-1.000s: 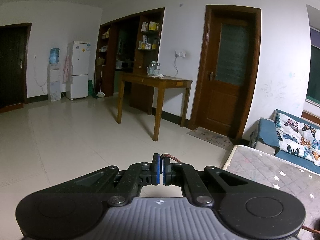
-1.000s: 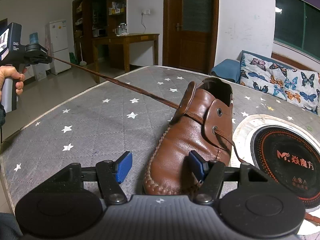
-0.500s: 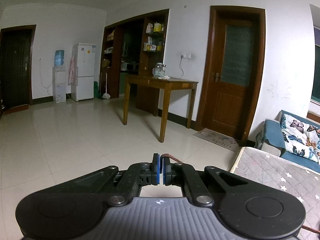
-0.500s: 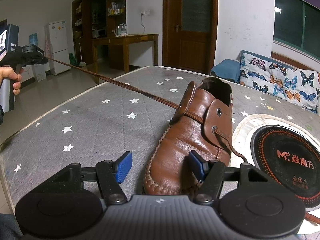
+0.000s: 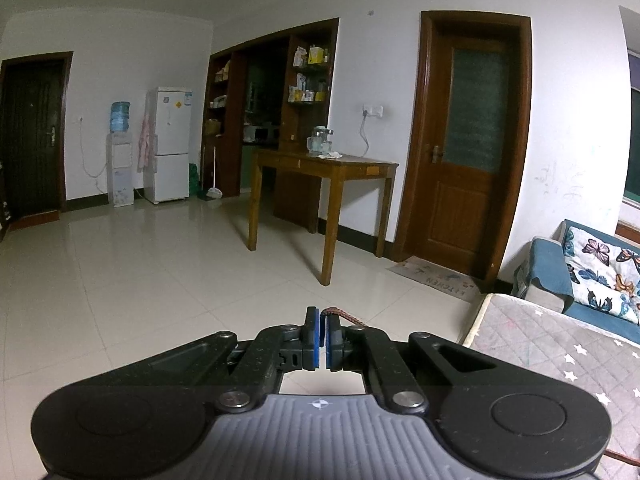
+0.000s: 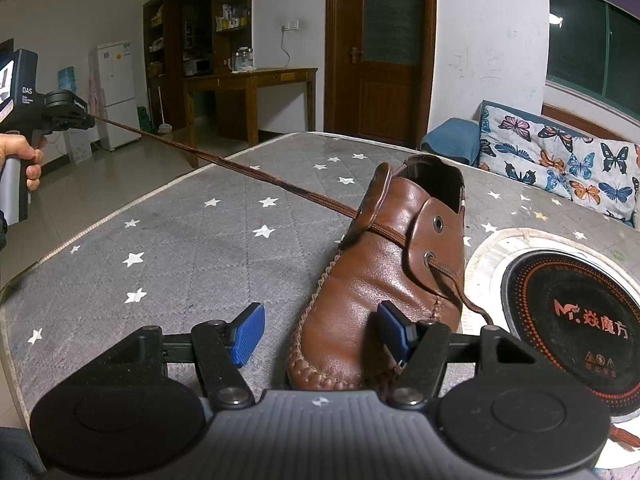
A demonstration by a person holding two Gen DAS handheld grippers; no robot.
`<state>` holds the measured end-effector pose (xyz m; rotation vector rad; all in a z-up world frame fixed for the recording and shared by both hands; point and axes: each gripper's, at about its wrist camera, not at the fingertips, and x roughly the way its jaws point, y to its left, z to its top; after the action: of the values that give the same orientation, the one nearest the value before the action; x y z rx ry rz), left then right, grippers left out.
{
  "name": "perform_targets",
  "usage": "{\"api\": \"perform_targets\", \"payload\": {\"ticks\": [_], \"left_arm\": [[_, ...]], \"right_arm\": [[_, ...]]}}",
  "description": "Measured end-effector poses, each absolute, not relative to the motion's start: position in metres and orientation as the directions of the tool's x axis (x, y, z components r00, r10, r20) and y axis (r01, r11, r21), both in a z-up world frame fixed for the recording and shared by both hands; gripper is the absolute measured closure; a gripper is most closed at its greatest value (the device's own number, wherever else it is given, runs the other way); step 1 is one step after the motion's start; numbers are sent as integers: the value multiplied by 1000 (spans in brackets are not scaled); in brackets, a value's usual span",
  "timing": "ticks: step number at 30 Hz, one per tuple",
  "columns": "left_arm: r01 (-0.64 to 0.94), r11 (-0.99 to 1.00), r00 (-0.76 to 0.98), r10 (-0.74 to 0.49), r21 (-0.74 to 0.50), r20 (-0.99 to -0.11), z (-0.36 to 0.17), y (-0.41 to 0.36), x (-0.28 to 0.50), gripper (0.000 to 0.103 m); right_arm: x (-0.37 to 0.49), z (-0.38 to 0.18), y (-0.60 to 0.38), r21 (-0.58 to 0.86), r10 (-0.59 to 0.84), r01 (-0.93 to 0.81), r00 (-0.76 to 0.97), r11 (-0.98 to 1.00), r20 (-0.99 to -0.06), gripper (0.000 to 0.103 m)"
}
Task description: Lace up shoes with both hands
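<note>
Pulling the lace (image 6: pixel 248 170) taut from the shoe (image 6: pixel 384 280), centre frame.
Left gripper (image 5: pixel 322 338) pinches the lace end; right gripper (image 6: pixel 320 330) stands wide around the toe, so harder pulling could drag the unheld shoe.

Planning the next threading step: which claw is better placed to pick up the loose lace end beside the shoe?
Right claw: open, at the shoe, near the loose lace end. Left claw is shut on the taut lace.

The black left tool (image 5: pixel 322 338) has its blue pads pressed together on a brown braided shoelace (image 5: pixel 342 314), above pale floor tiles (image 5: pixel 140 280). A grey star-patterned mattress (image 5: pixel 560 344) lies at right, a brown wooden table (image 5: pixel 324 160) beyond.
</note>
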<state>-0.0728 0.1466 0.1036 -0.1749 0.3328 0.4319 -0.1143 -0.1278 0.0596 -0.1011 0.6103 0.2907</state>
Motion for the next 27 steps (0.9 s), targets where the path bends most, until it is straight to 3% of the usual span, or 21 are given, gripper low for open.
{"api": "perform_targets", "payload": {"ticks": [10, 16, 27], "left_arm": [[-428, 898, 857, 366, -106, -363, 102, 149, -75, 100], [-352, 913, 900, 269, -207, -344, 114, 150, -81, 100], [-152, 966, 949, 84, -209, -303, 123, 122, -90, 100]], "right_arm": [[-114, 60, -126, -2, 242, -298, 780, 955, -577, 39], [-114, 61, -127, 0, 241, -296, 780, 955, -578, 39], [-117, 74, -137, 19, 241, -277, 797, 961, -553, 39]]}}
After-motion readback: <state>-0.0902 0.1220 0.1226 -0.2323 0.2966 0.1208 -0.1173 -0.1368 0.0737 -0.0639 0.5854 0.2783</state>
